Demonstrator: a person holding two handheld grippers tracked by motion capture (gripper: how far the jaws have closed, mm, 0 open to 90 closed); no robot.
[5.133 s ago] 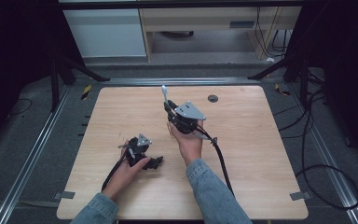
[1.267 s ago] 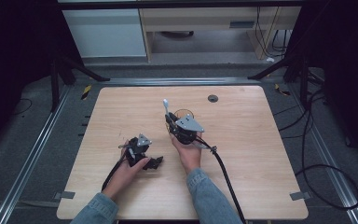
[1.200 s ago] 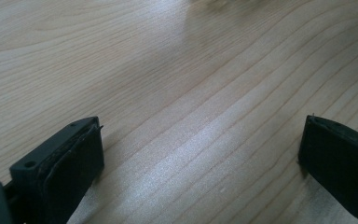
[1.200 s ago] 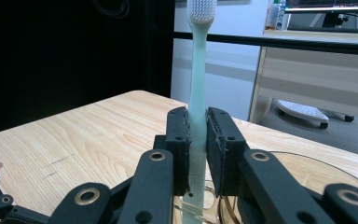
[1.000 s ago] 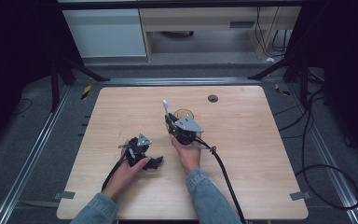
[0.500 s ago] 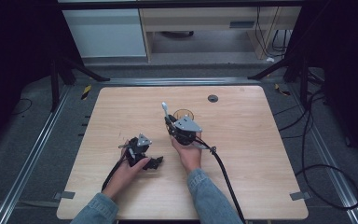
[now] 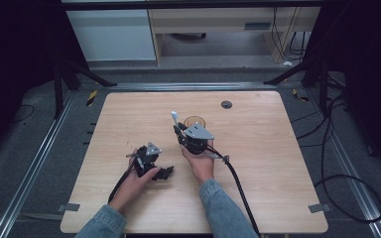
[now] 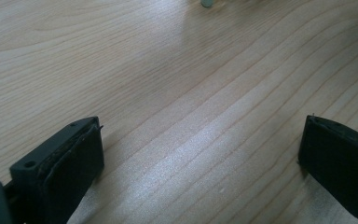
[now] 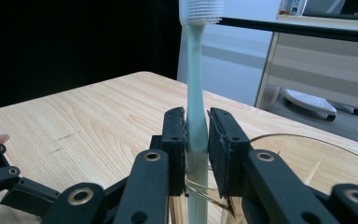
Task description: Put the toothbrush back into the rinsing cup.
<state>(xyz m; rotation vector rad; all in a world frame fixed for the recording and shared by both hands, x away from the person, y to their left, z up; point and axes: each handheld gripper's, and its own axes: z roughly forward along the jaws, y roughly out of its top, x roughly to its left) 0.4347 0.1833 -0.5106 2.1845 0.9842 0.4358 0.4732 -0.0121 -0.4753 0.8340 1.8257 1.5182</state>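
Note:
My right gripper [image 9: 196, 135] is shut on the pale green handle of a toothbrush [image 9: 196, 93], which stands upright with its white bristles on top. In the high view the right gripper [image 7: 182, 133] and toothbrush [image 7: 175, 118] are at mid-table, just in front of a clear cup [image 7: 195, 121]. The cup's rim [image 9: 307, 142] curves to the right of the jaws, and the handle's lower end is at its near edge. My left gripper [image 7: 162, 172] rests on the table at the front left, open, with bare wood between its jaws [image 8: 200, 154].
The wooden table [image 7: 278, 163] has a small dark round cap [image 7: 226, 104] near its far edge. A black cable [image 7: 238, 183] trails from the right gripper toward the front edge. White and wooden cabinets [image 7: 114, 34] stand beyond the table.
Since five seconds ago my right gripper has drawn back toward the person with the toothbrush, uncovering the cup. Over the last second hardly anything has moved. The left gripper stays put.

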